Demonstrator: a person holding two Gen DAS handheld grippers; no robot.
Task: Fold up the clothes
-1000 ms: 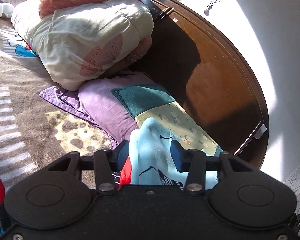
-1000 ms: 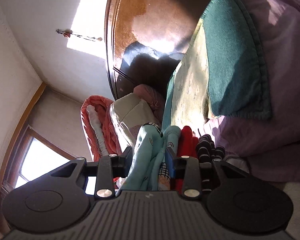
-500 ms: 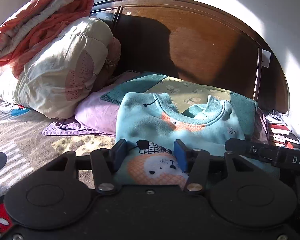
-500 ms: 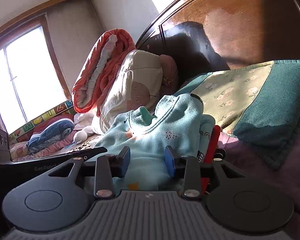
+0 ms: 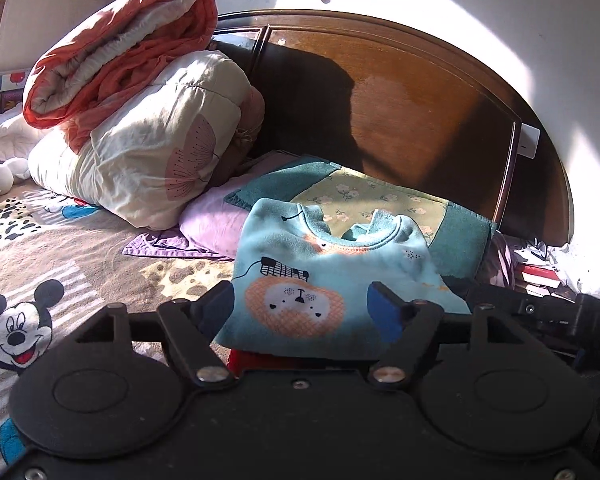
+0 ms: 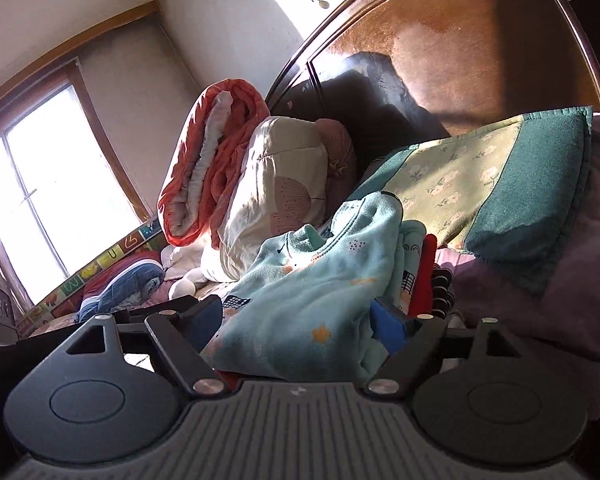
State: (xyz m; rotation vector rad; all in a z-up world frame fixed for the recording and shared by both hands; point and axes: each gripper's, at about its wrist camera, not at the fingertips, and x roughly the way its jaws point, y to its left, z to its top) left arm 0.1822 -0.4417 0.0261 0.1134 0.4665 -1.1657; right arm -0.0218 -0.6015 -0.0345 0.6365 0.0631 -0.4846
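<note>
A folded light-blue sweater (image 5: 324, 276) with an orange animal face lies on top of a small stack of folded clothes, by the pillows on the bed. A red garment (image 6: 423, 276) and a black-and-white striped one (image 6: 442, 286) show under it. My left gripper (image 5: 300, 309) is at the sweater's near edge. Its jaws are opening, and the sweater sits between them with the pads off the cloth. My right gripper (image 6: 298, 320) is at the sweater's side fold (image 6: 324, 304). Its jaws are opening too, wide around the cloth without pressing it.
A green and yellow floral pillow (image 5: 380, 200) on a purple one (image 5: 216, 224) leans on the brown wooden headboard (image 5: 420, 112). Cream (image 5: 148, 148) and orange (image 5: 116, 48) rolled quilts are piled at the left. A Mickey Mouse blanket (image 5: 20, 320) covers the bed. A window (image 6: 48, 200) is at the far left.
Both grippers rolled from tilted to upright and drew back a little. Their jaws went from closed on the blue sweater to wide apart, and the sweater now rests flat on the stack.
</note>
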